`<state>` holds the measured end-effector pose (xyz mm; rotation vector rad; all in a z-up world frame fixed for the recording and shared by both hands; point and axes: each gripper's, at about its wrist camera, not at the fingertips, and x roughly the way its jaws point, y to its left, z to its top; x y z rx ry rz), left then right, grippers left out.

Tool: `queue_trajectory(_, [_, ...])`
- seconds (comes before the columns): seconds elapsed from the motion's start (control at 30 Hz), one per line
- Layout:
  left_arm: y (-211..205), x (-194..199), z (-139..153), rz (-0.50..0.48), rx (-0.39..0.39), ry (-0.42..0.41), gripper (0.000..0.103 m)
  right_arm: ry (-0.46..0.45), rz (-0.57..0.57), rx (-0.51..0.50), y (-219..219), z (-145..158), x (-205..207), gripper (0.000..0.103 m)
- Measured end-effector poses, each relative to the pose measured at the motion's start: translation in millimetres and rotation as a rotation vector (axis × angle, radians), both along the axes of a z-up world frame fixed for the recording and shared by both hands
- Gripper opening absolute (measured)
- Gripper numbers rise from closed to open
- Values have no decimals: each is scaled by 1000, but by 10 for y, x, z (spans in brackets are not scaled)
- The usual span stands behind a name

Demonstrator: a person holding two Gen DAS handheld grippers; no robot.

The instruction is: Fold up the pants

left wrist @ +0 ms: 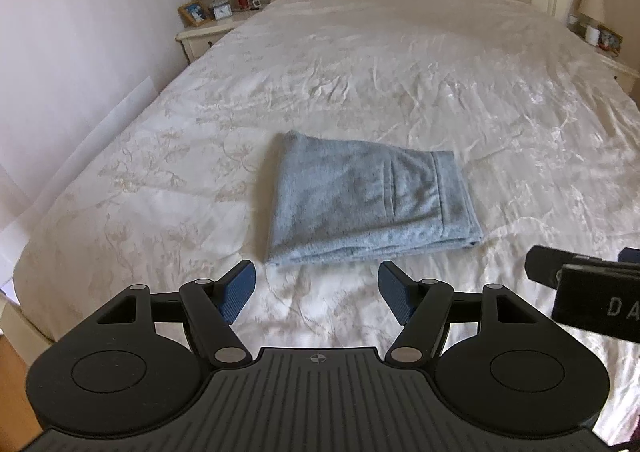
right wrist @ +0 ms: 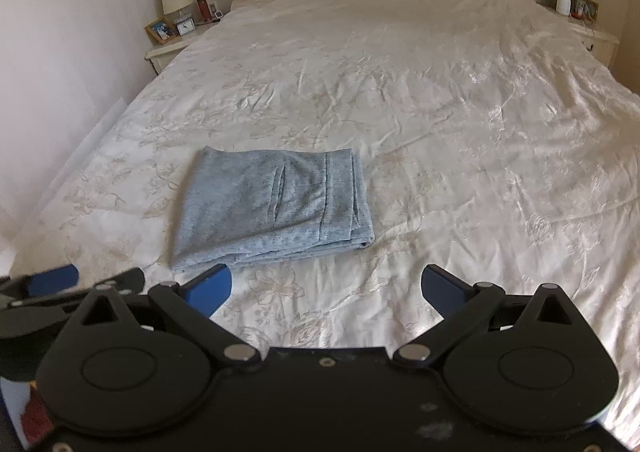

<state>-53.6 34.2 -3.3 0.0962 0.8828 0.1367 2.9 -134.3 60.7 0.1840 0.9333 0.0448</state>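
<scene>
Pants (left wrist: 368,199) — soft grey fleece rectangle

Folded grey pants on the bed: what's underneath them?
The folded grey pants lie flat on the cream floral bedspread, which shows all around them. The patch directly beneath is covered, so anything there is hidden.

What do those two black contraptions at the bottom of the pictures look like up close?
Each is a flat black body with two round discs and jointed black bars, pinned by silver rivets, carrying two blue ribbed fingers. The left gripper has a ribbed grey middle plate with a small crosshair mark. The right gripper has a plain, slightly smudged black plate with small screws; from the left camera its side shows white letters "DA".
</scene>
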Motion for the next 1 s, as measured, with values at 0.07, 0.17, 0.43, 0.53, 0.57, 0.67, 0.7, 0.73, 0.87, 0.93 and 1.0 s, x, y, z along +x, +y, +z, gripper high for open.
queue_trajectory(0.07, [2,-11,-9,4,-8,7,66,-3,3,17,-23,-2,-10,103])
queue_trajectory(0.17, [-9,-17,-17,13,1,14,66,-10,10,31,-32,-1,-25,103])
queue_trajectory(0.43, [-54,3,-70,8,-5,65,66,2,11,64,-19,-41,-30,103])
queue_trajectory(0.53, [-43,11,-99,8,-20,90,66,19,6,73,-15,-65,-7,103])
queue_trajectory(0.57, [-32,16,-110,12,-25,97,66,27,7,76,-15,-78,4,103])
queue_trajectory(0.67, [10,24,-135,19,-49,118,66,46,6,81,-11,-113,32,103])
queue_trajectory(0.7, [17,27,-142,23,-51,121,66,50,7,82,-7,-121,40,103])
queue_trajectory(0.73, [20,32,-148,27,-48,124,66,55,9,82,-2,-130,49,103])
queue_trajectory(0.87, [36,66,-167,31,-50,133,66,71,13,84,13,-169,76,103])
queue_trajectory(0.93, [52,82,-178,34,-53,138,66,79,16,84,14,-185,88,103])
queue_trajectory(1.0, [70,101,-190,33,-54,143,66,86,13,84,17,-200,104,103])
